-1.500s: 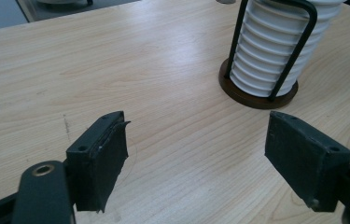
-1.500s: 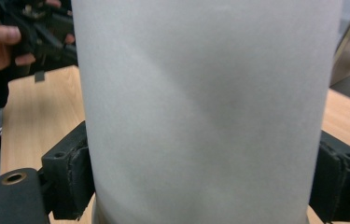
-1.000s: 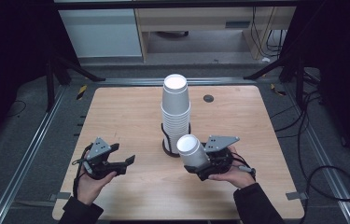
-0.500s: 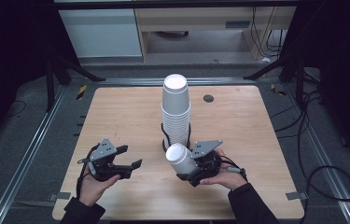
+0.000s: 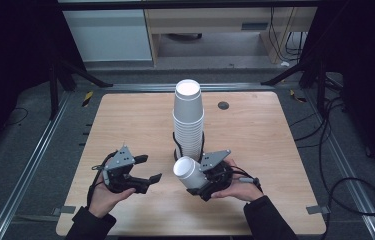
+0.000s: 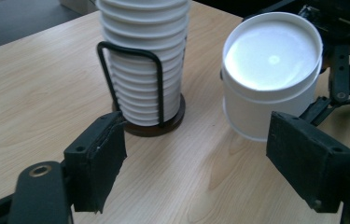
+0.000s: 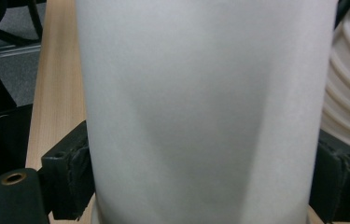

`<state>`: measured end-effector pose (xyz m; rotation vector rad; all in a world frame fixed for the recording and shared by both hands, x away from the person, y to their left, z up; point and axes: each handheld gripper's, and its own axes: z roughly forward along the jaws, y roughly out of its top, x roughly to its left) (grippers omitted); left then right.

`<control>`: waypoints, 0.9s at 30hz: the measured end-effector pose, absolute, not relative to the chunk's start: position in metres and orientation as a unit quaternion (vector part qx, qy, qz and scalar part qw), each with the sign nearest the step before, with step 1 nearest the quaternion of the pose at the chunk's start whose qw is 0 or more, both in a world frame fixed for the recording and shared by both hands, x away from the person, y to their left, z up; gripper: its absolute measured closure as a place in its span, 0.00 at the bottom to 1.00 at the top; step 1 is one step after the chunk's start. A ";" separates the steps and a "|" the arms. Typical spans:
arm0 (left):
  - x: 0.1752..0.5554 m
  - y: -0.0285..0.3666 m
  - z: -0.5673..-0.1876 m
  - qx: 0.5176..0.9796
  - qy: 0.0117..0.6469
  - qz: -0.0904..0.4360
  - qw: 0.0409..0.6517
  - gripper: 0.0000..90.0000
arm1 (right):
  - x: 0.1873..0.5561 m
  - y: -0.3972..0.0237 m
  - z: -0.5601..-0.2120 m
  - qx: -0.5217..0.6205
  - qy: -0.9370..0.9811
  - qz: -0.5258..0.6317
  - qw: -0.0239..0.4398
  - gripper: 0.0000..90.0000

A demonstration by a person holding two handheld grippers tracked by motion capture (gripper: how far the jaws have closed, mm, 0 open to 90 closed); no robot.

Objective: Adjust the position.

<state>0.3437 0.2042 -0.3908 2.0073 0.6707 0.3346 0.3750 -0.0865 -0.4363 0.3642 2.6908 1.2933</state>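
A tall stack of white paper cups (image 5: 189, 119) stands upside down in a black wire holder (image 6: 130, 84) at the table's middle. My right gripper (image 5: 201, 176) is shut on a single white cup (image 5: 187, 172), held tilted with its flat bottom pointing left toward the other gripper. In the right gripper view that cup (image 7: 205, 112) sits between both pads (image 7: 67, 175). My left gripper (image 5: 147, 170) is open, a short way left of the held cup. In the left gripper view the held cup's (image 6: 270, 74) bottom faces the camera, beyond the spread jaws, with the stack (image 6: 142, 56) to its left.
The wooden table (image 5: 125, 120) has a small dark round grommet (image 5: 223, 105) at the back right. Metal rails (image 5: 30, 160) run along both sides of the table, and cables (image 5: 340, 150) lie on the floor at the right.
My right gripper has carried the single cup left and lower, turning its bottom toward the left gripper. The left gripper has shifted right toward it, still open.
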 end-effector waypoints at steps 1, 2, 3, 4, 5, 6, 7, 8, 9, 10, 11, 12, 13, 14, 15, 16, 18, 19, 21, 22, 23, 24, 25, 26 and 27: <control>0.345 0.200 -0.391 0.825 0.270 0.132 0.479 0.21 | 0.375 -0.086 -0.436 0.119 0.893 0.429 0.065 0.14; 0.346 0.197 -0.392 0.827 0.266 0.127 0.479 0.21 | 0.376 -0.085 -0.436 0.116 0.894 0.427 0.066 0.14; 0.346 0.194 -0.392 0.830 0.262 0.123 0.477 0.21 | 0.376 -0.084 -0.436 0.116 0.895 0.426 0.065 0.14; 0.345 0.193 -0.393 0.832 0.259 0.122 0.476 0.21 | 0.377 -0.083 -0.437 0.115 0.896 0.424 0.067 0.14; 0.345 0.190 -0.394 0.832 0.257 0.118 0.478 0.21 | 0.377 -0.082 -0.437 0.112 0.897 0.422 0.070 0.14; 0.344 0.189 -0.394 0.832 0.255 0.115 0.480 0.21 | 0.376 -0.081 -0.437 0.112 0.898 0.420 0.069 0.14; 0.344 0.188 -0.395 0.833 0.251 0.111 0.480 0.21 | 0.376 -0.081 -0.437 0.110 0.898 0.419 0.069 0.14; 0.344 0.188 -0.396 0.835 0.250 0.110 0.478 0.21 | 0.376 -0.080 -0.438 0.109 0.899 0.418 0.069 0.14; 0.344 0.187 -0.397 0.836 0.249 0.110 0.477 0.21 | 0.375 -0.079 -0.438 0.105 0.900 0.417 0.069 0.14; 0.345 0.187 -0.398 0.837 0.249 0.108 0.475 0.20 | 0.375 -0.077 -0.439 0.102 0.901 0.415 0.068 0.14; 0.345 0.187 -0.399 0.838 0.248 0.106 0.475 0.20 | 0.375 -0.077 -0.439 0.102 0.901 0.415 0.068 0.14; 0.346 0.187 -0.399 0.838 0.247 0.103 0.476 0.20 | 0.376 -0.076 -0.440 0.100 0.902 0.414 0.068 0.14; 0.346 0.186 -0.400 0.838 0.247 0.100 0.477 0.21 | 0.376 -0.073 -0.441 0.097 0.904 0.412 0.068 0.14; 0.346 0.186 -0.400 0.838 0.244 0.094 0.478 0.20 | 0.376 -0.072 -0.442 0.096 0.905 0.409 0.068 0.14; 0.346 0.185 -0.400 0.839 0.243 0.094 0.478 0.20 | 0.376 -0.069 -0.443 0.092 0.907 0.406 0.068 0.14; 0.346 0.184 -0.400 0.839 0.241 0.093 0.479 0.20 | 0.376 -0.067 -0.443 0.090 0.908 0.403 0.068 0.14; 0.346 0.183 -0.400 0.841 0.239 0.090 0.476 0.20 | 0.375 -0.064 -0.445 0.088 0.911 0.397 0.067 0.14; 0.346 0.183 -0.400 0.841 0.238 0.088 0.477 0.20 | 0.375 -0.063 -0.445 0.085 0.912 0.396 0.067 0.14; 0.346 0.181 -0.401 0.845 0.234 0.083 0.474 0.20 | 0.375 -0.061 -0.446 0.081 0.913 0.394 0.068 0.14; 0.346 0.180 -0.402 0.846 0.234 0.081 0.472 0.19 | 0.375 -0.060 -0.446 0.080 0.913 0.393 0.068 0.14; 0.347 0.179 -0.403 0.848 0.232 0.078 0.469 0.19 | 0.375 -0.059 -0.446 0.080 0.913 0.394 0.067 0.14; 0.347 0.178 -0.403 0.849 0.232 0.077 0.467 0.18 | 0.375 -0.057 -0.447 0.080 0.914 0.393 0.065 0.14; 0.347 0.177 -0.404 0.850 0.232 0.076 0.467 0.18 | 0.375 -0.057 -0.447 0.079 0.914 0.392 0.066 0.14; 0.348 0.176 -0.405 0.852 0.231 0.072 0.465 0.18 | 0.375 -0.055 -0.447 0.075 0.915 0.392 0.065 0.14; 0.348 0.175 -0.406 0.853 0.230 0.070 0.463 0.18 | 0.374 -0.054 -0.447 0.075 0.916 0.388 0.065 0.14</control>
